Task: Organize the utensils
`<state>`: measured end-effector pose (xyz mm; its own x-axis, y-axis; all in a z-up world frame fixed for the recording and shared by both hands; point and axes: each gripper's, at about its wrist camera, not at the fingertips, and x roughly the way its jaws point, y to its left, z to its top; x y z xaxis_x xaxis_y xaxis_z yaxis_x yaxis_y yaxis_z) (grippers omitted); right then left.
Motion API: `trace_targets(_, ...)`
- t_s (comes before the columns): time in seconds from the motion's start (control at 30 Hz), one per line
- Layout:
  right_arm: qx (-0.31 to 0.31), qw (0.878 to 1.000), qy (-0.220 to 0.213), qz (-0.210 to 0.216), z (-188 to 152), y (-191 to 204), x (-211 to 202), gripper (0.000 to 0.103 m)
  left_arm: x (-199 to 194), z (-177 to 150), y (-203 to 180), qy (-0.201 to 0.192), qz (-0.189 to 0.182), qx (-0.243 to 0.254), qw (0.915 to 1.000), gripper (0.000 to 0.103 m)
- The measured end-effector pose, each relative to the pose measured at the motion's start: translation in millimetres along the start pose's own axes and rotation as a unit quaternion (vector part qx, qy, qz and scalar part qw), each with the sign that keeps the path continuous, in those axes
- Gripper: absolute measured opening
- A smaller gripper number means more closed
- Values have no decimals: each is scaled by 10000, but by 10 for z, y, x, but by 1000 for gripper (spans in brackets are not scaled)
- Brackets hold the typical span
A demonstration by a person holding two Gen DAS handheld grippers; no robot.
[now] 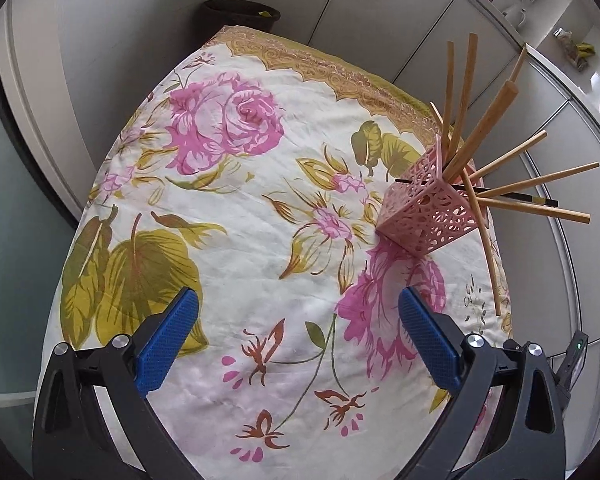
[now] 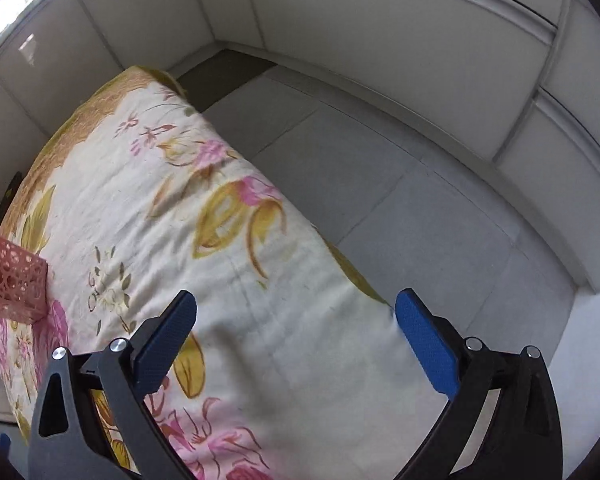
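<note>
Pink lattice holder (image 1: 430, 212) w/ wooden chopsticks (image 1: 484, 136) stands on floral-cloth desk (image 1: 236, 208). Left claw (image 1: 298, 336) & right claw (image 2: 296, 336) both spread wide, empty. Grey tile floor (image 2: 400, 200) beyond.

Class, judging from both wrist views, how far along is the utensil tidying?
Done: the wooden utensils and a dark stick stand in the pink holder. In hand: nothing; the left gripper and right gripper are open and empty. Left: no loose utensil shows on the floral cloth.

Left tool (image 1: 298, 310), right tool (image 2: 296, 312): black curved arms, blue textured pads (image 1: 168, 344), silver screw heads.
</note>
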<state>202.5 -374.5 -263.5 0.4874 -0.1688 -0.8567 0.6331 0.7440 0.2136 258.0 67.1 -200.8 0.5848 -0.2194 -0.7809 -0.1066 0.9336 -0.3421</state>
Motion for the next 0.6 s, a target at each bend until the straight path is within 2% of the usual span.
trace_targets(0.17,-1348,9906,-197,128,82,358,189,97,-58,11,103,-3,23,-106,9999,96)
trace_targets(0.37,-1056,9899,-243,910,241,208,215,97,-91,68,268,48,-54,-358,9993,96)
trace_targets(0.5,-879,9828,-900,1353,290,211,-188,97,-182,108,261,7,-219,-429,9988,96)
trace_targets(0.6,-968,9741,-1091,1726,232,283,-490,97,-226,89,208,-5,-223,-346,9992,96)
